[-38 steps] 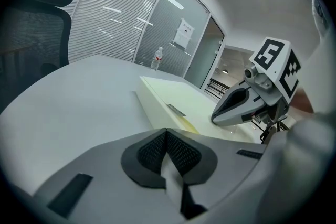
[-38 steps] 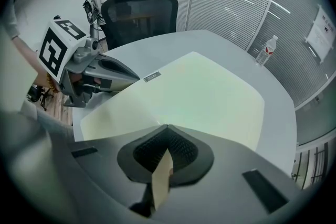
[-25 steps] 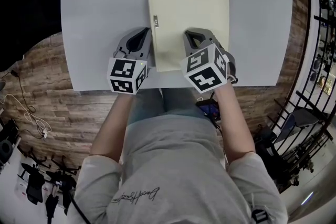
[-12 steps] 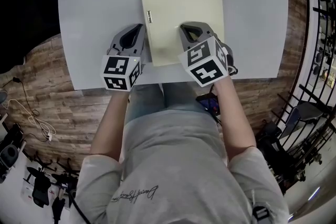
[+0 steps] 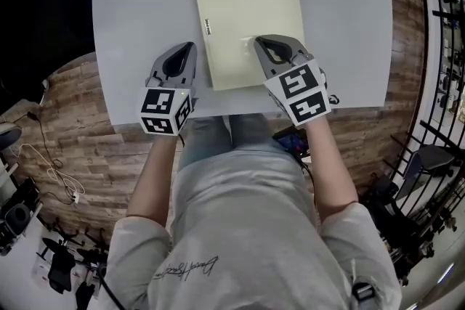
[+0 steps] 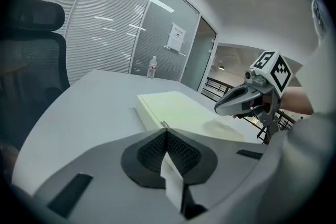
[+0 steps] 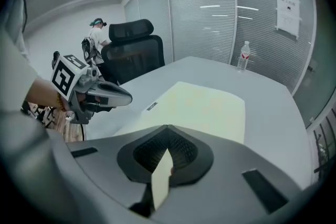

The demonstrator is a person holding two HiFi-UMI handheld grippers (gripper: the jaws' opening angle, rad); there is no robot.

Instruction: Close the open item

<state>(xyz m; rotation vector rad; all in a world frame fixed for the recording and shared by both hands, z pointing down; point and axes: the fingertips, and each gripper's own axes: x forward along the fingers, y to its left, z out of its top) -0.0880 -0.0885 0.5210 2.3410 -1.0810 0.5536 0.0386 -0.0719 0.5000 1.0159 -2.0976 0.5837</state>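
Note:
A pale yellow folder [image 5: 247, 11] lies flat and closed on the grey table [image 5: 138, 3], spine with a small label to the left. My left gripper [image 5: 187, 46] is shut and empty, just left of the folder's near left corner, apart from it. The right gripper [image 5: 258, 40] is also shut and empty, its tip over the folder's near right part. The left gripper view shows the folder [image 6: 178, 110] ahead and the right gripper [image 6: 247, 99] hovering a little above it. From the right gripper view I see the folder [image 7: 205, 107] and the left gripper [image 7: 105, 94].
A water bottle [image 7: 242, 56] stands at the table's far edge. A black office chair [image 7: 134, 52] sits beyond the left side, and a person [image 7: 97, 34] stands far behind it. Glass walls with blinds close the room. The table's front edge [image 5: 218, 112] lies under the grippers.
The left gripper has drawn a little left, away from the folder's spine edge. The right gripper stays over the folder's near part. The folder stays closed.

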